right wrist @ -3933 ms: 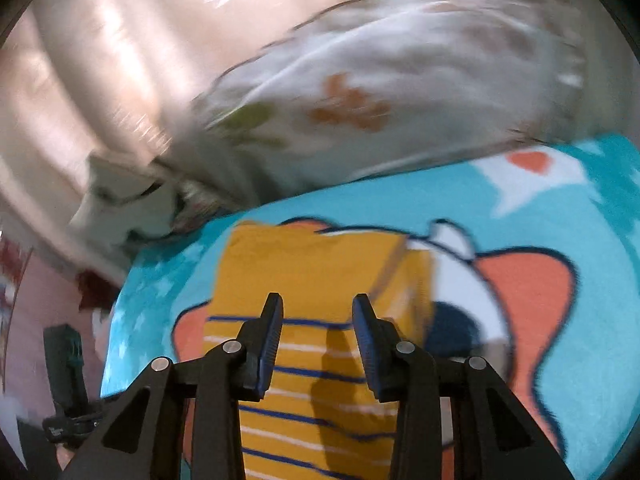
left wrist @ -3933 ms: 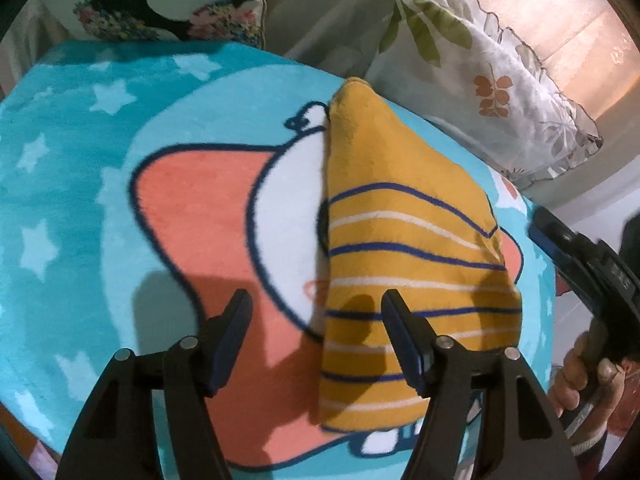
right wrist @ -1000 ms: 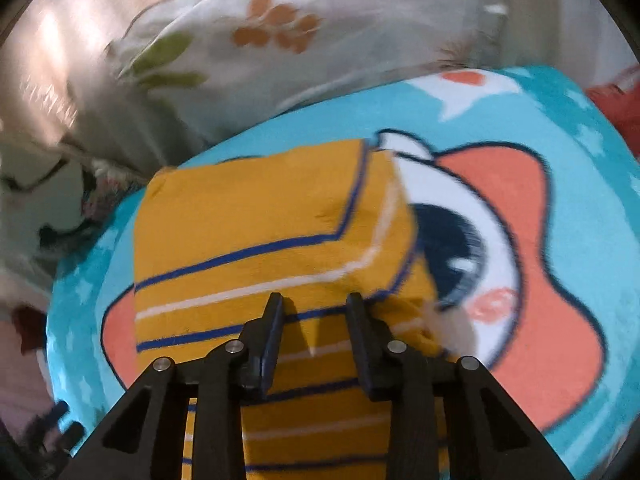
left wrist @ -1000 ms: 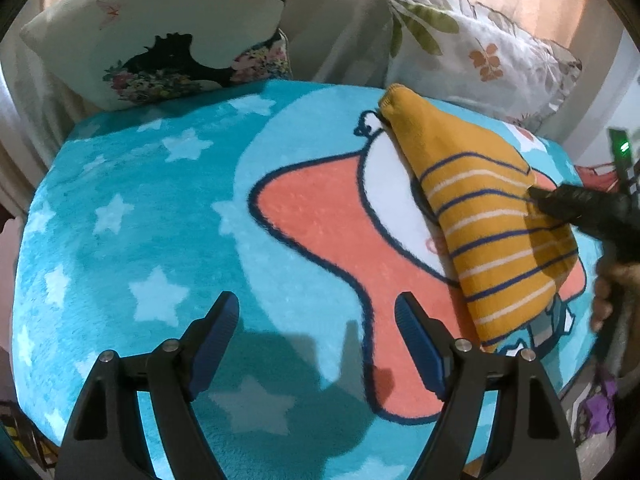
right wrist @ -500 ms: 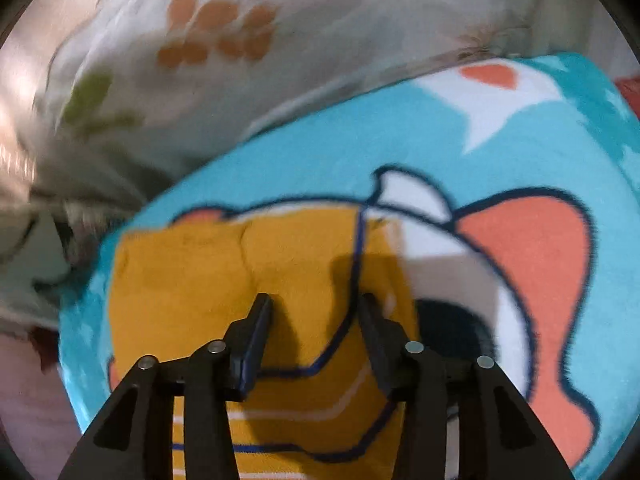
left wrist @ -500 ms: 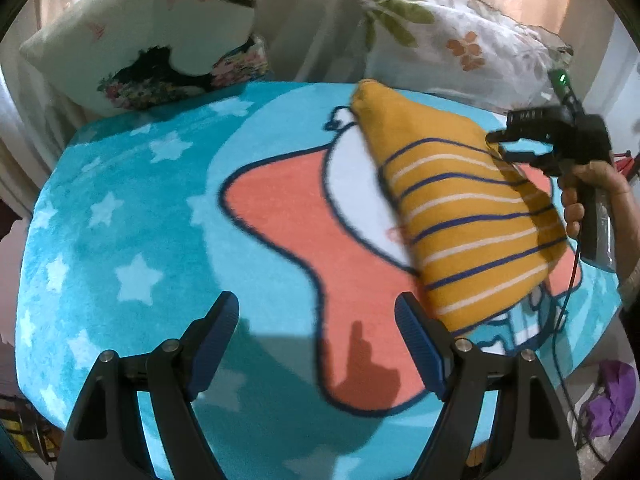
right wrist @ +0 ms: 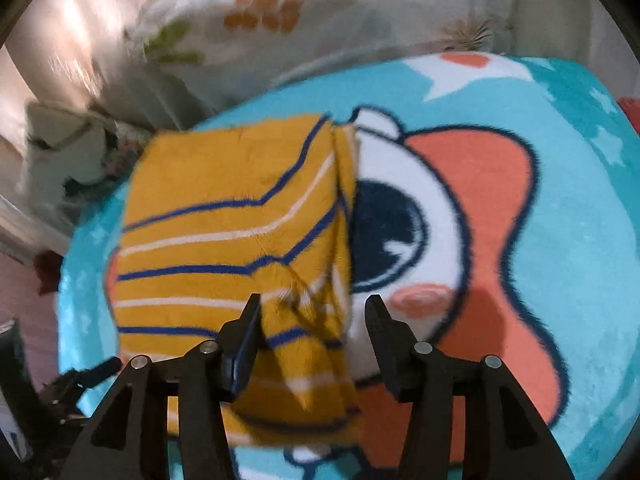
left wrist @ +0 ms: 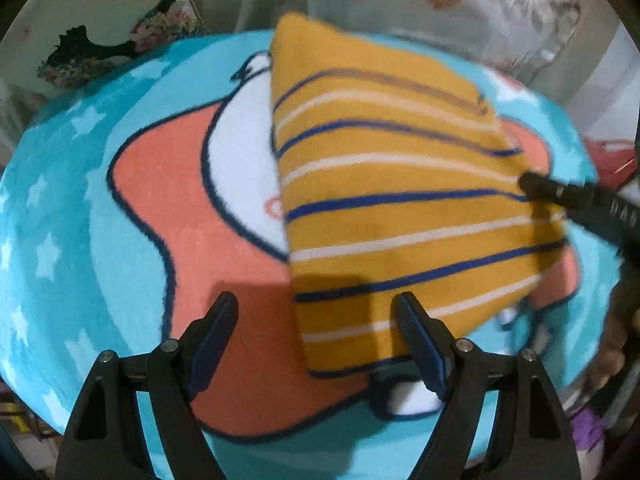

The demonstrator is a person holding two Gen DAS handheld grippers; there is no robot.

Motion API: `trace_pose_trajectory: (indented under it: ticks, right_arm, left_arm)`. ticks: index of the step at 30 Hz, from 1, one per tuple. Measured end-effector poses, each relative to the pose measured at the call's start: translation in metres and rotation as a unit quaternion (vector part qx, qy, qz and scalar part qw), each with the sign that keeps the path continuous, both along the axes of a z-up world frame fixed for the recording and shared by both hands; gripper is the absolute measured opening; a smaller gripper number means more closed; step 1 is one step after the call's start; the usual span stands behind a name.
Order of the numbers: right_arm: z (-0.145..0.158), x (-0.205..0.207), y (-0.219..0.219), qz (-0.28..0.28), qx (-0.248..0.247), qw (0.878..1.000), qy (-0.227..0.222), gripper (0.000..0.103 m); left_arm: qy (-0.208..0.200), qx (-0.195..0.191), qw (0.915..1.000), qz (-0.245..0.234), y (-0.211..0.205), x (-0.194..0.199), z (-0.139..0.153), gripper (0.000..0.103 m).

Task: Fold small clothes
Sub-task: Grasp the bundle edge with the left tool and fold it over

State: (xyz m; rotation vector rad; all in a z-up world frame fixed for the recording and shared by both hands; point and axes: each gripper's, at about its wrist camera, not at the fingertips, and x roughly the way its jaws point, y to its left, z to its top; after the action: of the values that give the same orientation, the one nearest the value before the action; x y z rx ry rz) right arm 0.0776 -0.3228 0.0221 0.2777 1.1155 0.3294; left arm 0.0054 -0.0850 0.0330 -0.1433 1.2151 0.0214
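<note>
Both tongs wide open, holding nothing: left gripper (left wrist: 316, 328), right gripper (right wrist: 312, 330). Yellow striped top (left wrist: 392, 208) lies folded small on blue cartoon blanket (left wrist: 80, 208). Folding looks almost done; maybe one more tidy press.

A mustard-yellow garment (left wrist: 384, 208) with navy and white stripes lies folded into a thick, roughly rectangular wedge on the blue cartoon blanket (left wrist: 80, 208), its layered fold edges (right wrist: 340, 216) stacked at the right.
</note>
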Motion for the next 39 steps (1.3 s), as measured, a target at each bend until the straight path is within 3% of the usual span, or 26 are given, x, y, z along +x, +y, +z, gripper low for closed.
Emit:
trace_pose_trajectory:
  ticks: [3, 6, 9, 13, 18, 22, 23, 28, 33, 39]
  right_arm:
    - [0.008, -0.015, -0.018, -0.006, 0.012, 1.0, -0.018, 0.055]
    - [0.006, -0.027, -0.034, -0.014, 0.013, 1.0, -0.024, 0.056]
    - [0.0, -0.033, -0.055, -0.025, 0.028, 0.999, -0.021, 0.056]
    - [-0.003, -0.045, -0.083, -0.045, 0.058, 0.997, -0.018, 0.057]
    - [-0.014, -0.061, -0.104, -0.064, 0.087, 0.994, -0.006, 0.057]
    - [-0.016, -0.068, -0.111, -0.069, 0.087, 0.994, -0.002, 0.057]
    - [-0.017, -0.07, -0.114, -0.072, 0.088, 0.994, -0.001, 0.057]
    - [-0.024, -0.074, -0.125, -0.086, 0.088, 0.992, 0.007, 0.058]
    - [-0.031, -0.069, -0.128, -0.1, 0.089, 0.991, 0.016, 0.059]
    - [-0.012, -0.061, -0.108, -0.074, 0.102, 0.992, -0.015, 0.059]
  left_arm:
    - [-0.019, 0.002, 0.9998, 0.004, -0.014, 0.007, 0.017, 0.081]
    - [-0.018, 0.006, 0.9998, 0.002, -0.026, 0.021, 0.01, 0.081]
    - [0.009, 0.063, 0.9979, -0.008, -0.044, 0.037, -0.007, 0.081]
    - [-0.019, 0.055, 0.998, -0.023, -0.061, 0.052, 0.014, 0.081]
    - [-0.036, 0.028, 0.9979, -0.046, -0.089, 0.107, 0.021, 0.081]
    - [-0.008, 0.105, 0.9922, -0.065, -0.114, 0.142, -0.01, 0.082]
    - [-0.013, 0.124, 0.9895, -0.073, -0.12, 0.146, -0.015, 0.088]
    - [-0.027, 0.155, 0.9825, -0.099, -0.136, 0.151, -0.018, 0.093]
    - [-0.036, 0.143, 0.9837, -0.102, -0.133, 0.157, -0.016, 0.095]
    - [-0.067, 0.081, 0.9918, -0.073, -0.097, 0.147, 0.008, 0.095]
